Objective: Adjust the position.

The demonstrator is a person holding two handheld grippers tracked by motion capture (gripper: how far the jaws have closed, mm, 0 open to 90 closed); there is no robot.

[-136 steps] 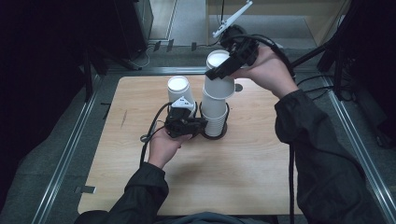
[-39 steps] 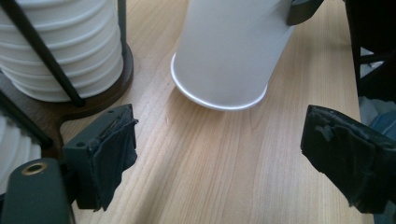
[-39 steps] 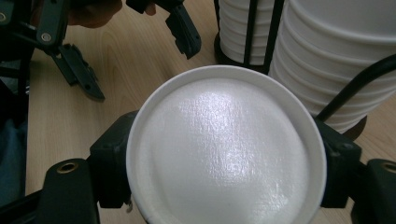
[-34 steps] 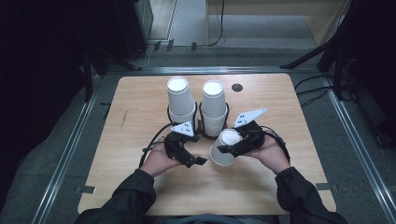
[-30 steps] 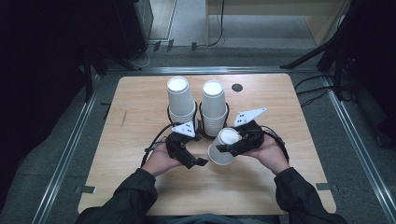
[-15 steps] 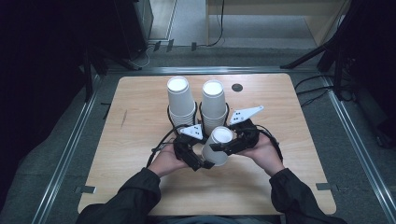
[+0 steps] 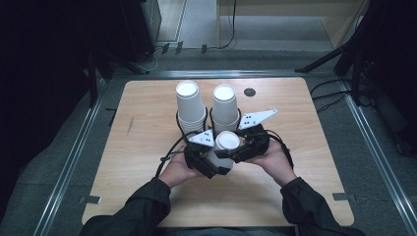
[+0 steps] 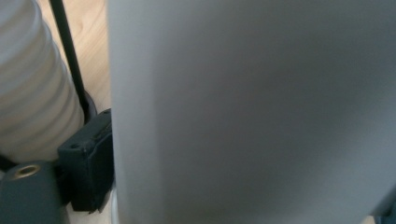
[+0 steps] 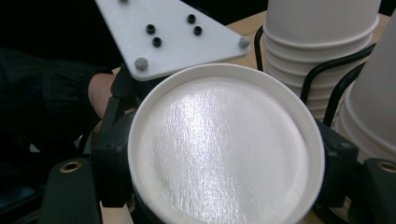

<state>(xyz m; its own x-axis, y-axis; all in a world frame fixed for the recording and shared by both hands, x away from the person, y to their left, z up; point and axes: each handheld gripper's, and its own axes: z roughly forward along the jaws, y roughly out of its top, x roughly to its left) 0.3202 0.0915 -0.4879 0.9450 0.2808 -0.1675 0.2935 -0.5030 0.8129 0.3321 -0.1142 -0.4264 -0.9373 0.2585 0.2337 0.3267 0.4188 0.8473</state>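
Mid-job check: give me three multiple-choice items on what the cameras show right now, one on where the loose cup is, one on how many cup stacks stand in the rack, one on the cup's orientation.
1. Where is the single white paper cup?
A. Between the left tool and the right tool, at the near middle of the wooden table
B. At the table's far left corner
C. On the floor

2. How many stacks of white cups stand in the black wire rack?
A. One
B. Two
C. Four

3. How is the single cup oriented?
A. Lying flattened
B. Mouth up, filled with liquid
C. Closed bottom facing up

Answers: 1 A, the high view shows both tools meeting around it; 2 B, the left stack and the right stack stand side by side; 3 C, the right gripper view shows its recessed white base.
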